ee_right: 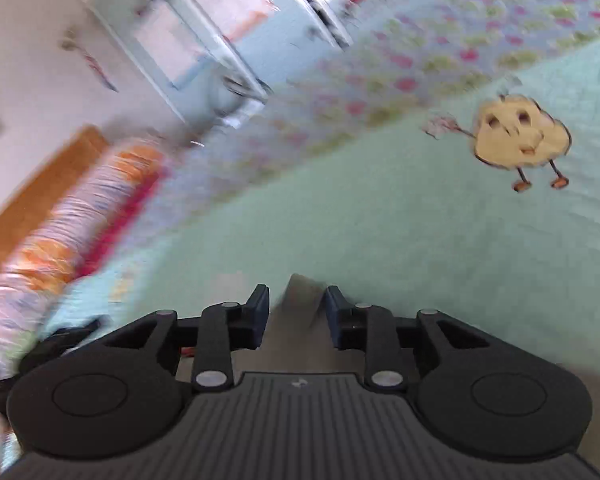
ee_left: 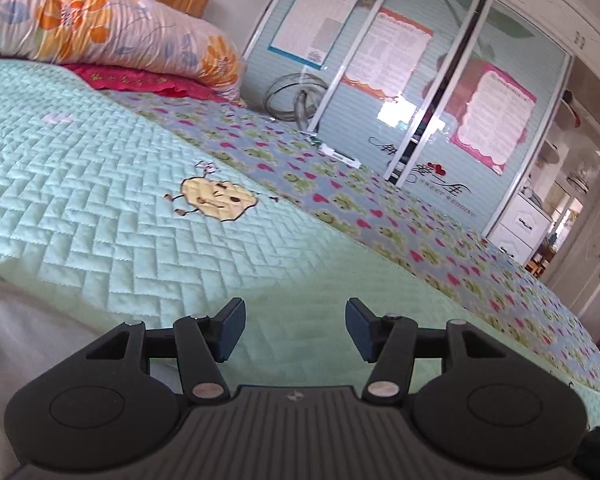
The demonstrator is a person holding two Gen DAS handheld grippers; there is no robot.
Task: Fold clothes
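A pale grey garment shows at the lower left of the left wrist view [ee_left: 16,332], lying on the mint quilted bedspread [ee_left: 100,184]. My left gripper [ee_left: 296,330] is open and empty above the bedspread, to the right of the garment. In the blurred right wrist view, my right gripper [ee_right: 298,312] has its jaws partly closed around a peak of the grey garment [ee_right: 300,300], which rises between the pads over the bedspread [ee_right: 380,240].
A floral pillow [ee_left: 100,24] lies on a red cushion [ee_left: 140,80] at the bed's head. A frog-print sheet [ee_left: 340,196] runs along the far side. A wardrobe with sliding doors [ee_left: 420,80] stands beyond the bed. A yellow cartoon patch [ee_left: 216,200] marks the quilt.
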